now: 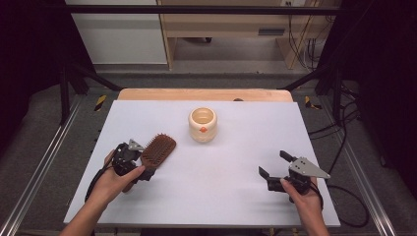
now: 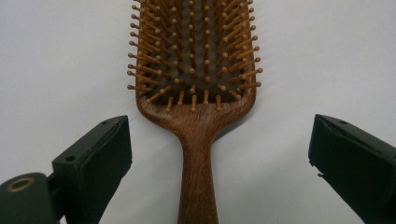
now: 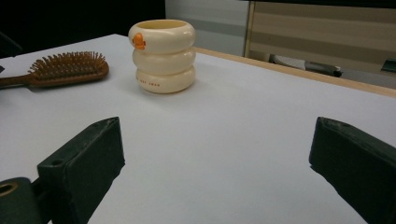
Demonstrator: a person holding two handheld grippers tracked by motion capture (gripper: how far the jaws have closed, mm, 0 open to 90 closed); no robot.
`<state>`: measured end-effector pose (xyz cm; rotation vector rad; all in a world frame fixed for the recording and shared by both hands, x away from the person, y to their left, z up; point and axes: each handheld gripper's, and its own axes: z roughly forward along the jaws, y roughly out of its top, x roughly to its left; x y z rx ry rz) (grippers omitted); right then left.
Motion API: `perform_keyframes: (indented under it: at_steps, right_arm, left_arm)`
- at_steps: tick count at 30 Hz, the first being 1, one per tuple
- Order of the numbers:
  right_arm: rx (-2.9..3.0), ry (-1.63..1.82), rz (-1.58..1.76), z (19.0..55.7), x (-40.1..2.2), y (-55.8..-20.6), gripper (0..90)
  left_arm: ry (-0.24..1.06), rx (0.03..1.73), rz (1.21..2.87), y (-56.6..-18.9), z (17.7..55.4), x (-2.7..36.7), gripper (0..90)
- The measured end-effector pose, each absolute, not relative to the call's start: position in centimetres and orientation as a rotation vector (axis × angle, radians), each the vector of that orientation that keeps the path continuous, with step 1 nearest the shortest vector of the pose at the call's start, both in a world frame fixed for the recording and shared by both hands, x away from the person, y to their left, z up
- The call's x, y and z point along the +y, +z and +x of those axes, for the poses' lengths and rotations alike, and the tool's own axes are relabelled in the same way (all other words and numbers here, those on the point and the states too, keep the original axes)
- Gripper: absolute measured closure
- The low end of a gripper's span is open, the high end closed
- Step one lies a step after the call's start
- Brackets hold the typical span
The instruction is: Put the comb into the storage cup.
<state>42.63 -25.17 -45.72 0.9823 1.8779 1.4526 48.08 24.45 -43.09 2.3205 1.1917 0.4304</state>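
A brown wooden hairbrush (image 1: 158, 150) lies bristles up on the white table top, left of centre. My left gripper (image 1: 140, 164) is at its handle end. In the left gripper view the gripper (image 2: 219, 140) stands open, with the brush (image 2: 194, 56) handle running between the two jaws and clear space on both sides of it. A cream ribbed cup (image 1: 202, 124) with an orange mark stands upright at the middle back. My right gripper (image 1: 274, 163) hovers at the front right, open and empty. Its own view has the gripper (image 3: 215, 140) facing the cup (image 3: 162, 56) and the brush (image 3: 65, 69) farther off.
The white sheet (image 1: 221, 196) covers the table, with a strip of wooden edge (image 1: 204, 94) at the back. Metal rails run along both sides on the floor. Cables lie on the floor to the right (image 1: 344, 147).
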Motion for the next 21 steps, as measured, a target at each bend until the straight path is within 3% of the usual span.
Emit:
perform_keyframes:
  at_steps: [21]
  right_arm:
    - [1.885, 1.445, 0.982, 42.7, -25.1, -45.8, 3.4]
  left_arm:
    - [0.37, 1.22, 2.391, -44.6, 48.7, 24.8, 5.6]
